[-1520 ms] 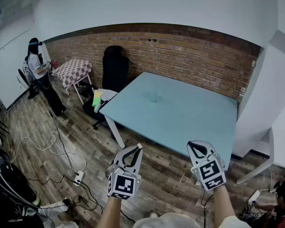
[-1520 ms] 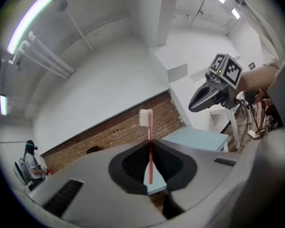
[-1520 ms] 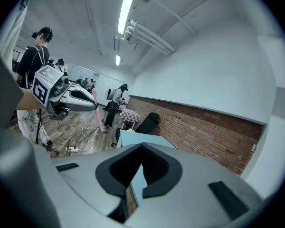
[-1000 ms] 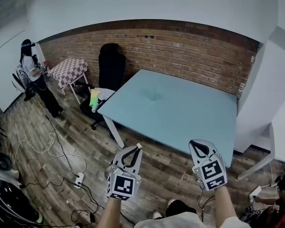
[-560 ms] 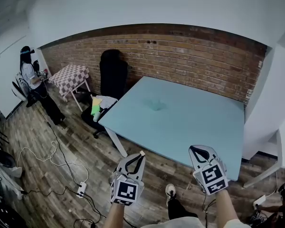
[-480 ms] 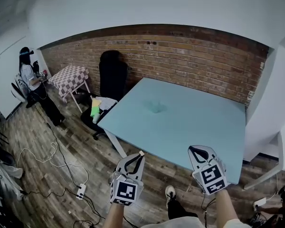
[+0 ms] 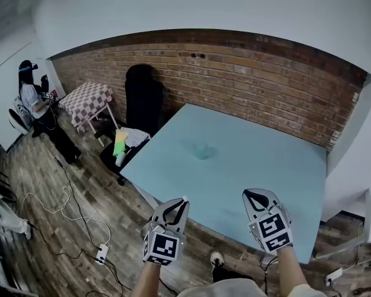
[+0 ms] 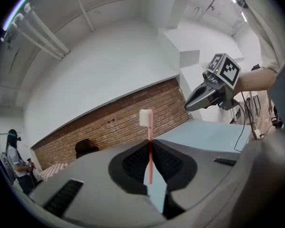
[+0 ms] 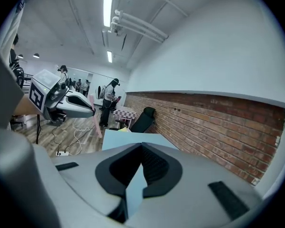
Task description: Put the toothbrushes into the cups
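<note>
A pink toothbrush stands upright, clamped in the left gripper's jaws at the near edge of the light blue table. A teal cup sits mid-table. The right gripper, also at that edge, has its jaws together on nothing.

— What sort of room is it?
— A brick wall runs along the back, with plain white wall above it. The floor is dark wood planks, and cables trail across it to a power strip.
— And the furniture?
— There's a big pale-blue table close to the brick. A black chair stands at its left corner, and a small checkered table stands further left. A person stands just beside that one.
— How is it lit?
— Tube lights are on a white ceiling, and pipes run beside them.
</note>
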A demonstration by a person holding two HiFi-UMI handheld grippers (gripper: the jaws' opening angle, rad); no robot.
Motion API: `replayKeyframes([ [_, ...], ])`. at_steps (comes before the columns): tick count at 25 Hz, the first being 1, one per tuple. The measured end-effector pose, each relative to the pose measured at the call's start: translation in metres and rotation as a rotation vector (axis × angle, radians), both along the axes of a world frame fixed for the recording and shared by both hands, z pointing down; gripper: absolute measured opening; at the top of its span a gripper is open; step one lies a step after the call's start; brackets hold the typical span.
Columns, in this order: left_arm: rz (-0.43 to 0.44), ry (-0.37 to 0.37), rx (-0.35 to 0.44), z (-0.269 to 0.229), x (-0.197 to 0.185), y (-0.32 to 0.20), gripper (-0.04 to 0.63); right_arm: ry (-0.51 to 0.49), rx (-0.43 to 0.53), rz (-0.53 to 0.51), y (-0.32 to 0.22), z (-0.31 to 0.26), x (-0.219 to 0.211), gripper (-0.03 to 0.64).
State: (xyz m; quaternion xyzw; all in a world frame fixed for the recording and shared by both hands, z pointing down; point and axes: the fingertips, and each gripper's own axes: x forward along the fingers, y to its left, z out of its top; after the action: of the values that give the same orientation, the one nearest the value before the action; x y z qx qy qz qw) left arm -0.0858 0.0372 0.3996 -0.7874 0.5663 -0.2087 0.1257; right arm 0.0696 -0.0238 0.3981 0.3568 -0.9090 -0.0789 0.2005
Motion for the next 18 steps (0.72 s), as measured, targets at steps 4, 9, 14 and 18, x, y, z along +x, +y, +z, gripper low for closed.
replayKeyframes([
  [4,0.004,-0.004,-0.015,0.003,-0.001,-0.035,0.041,0.012,-0.03,0.0,-0.035,0.006,-0.004,0.006],
  [9,-0.007,-0.006,-0.037,0.01,-0.009,-0.075,0.041,0.0,-0.048,-0.013,-0.073,0.009,-0.013,0.006],
  [14,-0.022,-0.006,-0.052,0.013,-0.017,-0.108,0.041,-0.007,-0.067,-0.022,-0.104,0.013,-0.021,0.006],
  [18,-0.028,-0.007,-0.059,0.016,-0.02,-0.134,0.041,-0.003,-0.078,-0.031,-0.129,0.02,-0.024,0.006],
])
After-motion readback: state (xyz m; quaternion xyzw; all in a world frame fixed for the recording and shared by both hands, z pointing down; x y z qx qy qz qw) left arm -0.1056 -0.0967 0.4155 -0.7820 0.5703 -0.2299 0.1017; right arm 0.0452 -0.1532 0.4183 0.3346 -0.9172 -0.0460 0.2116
